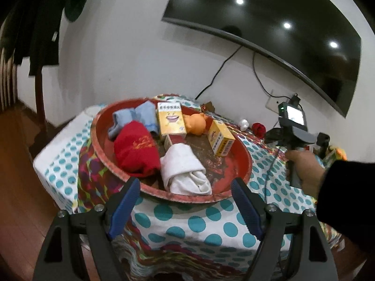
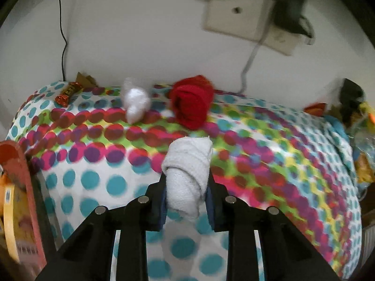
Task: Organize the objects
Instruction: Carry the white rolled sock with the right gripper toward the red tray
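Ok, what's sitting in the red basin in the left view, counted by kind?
Cloth bundles: 3 (blue bundle, red bundle, white bundle)
Boxes: 3 (tall yellow box, small yellow box, red-and-white box, partly covered)
Toys: 1 (orange toy)
Total: 7, all inside the red basin

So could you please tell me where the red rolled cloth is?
In the right wrist view, the red rolled cloth lies on the dotted tablecloth near the wall, right of the white bundle.
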### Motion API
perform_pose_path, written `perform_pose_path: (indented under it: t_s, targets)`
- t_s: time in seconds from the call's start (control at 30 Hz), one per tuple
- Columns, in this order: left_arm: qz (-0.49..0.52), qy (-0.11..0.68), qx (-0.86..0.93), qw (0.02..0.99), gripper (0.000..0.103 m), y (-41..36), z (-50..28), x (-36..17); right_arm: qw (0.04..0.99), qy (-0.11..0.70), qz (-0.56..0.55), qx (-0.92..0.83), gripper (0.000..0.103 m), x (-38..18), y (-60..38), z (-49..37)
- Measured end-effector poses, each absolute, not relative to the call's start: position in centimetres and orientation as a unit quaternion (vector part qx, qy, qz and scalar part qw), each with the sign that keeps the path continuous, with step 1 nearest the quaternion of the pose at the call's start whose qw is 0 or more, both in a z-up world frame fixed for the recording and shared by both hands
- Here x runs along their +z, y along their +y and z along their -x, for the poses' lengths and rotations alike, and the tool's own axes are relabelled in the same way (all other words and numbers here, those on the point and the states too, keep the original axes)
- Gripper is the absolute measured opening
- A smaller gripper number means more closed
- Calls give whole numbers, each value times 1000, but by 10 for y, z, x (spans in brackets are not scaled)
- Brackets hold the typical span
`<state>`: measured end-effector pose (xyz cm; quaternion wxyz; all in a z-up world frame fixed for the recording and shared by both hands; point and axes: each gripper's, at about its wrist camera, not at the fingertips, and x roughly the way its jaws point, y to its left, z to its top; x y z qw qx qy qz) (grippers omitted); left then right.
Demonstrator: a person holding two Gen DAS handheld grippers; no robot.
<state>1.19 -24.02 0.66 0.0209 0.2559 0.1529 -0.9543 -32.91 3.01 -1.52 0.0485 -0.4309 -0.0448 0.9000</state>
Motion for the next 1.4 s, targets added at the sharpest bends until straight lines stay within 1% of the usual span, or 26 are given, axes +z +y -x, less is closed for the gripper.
perform_pose_path:
  t_s: [0.07,0.3,0.53,0.8,1.07,1.4]
  targets:
    - [-252,132,-958,28,82,-235,-14,9,56,-43,425,903,25,-6,40,311]
    - [-253,109,-960,40,82,-225,-18,14,57,-53,396,915,25,34,55,259]
    - [-254,98,-962,35,82,-211,-27,15,39,-52,372,926,25,69,61,221]
    - [-265,103,-958,39,82,-208,-47,9,13,-65,352,934,25,93,43,189]
    - [-292,148,-943,55,82,-230,-63,-3,-21,-96,343,934,25,91,-13,165]
    - [-294,175,-937,73,82,-245,-60,-5,-84,-125,365,919,26,57,-101,149]
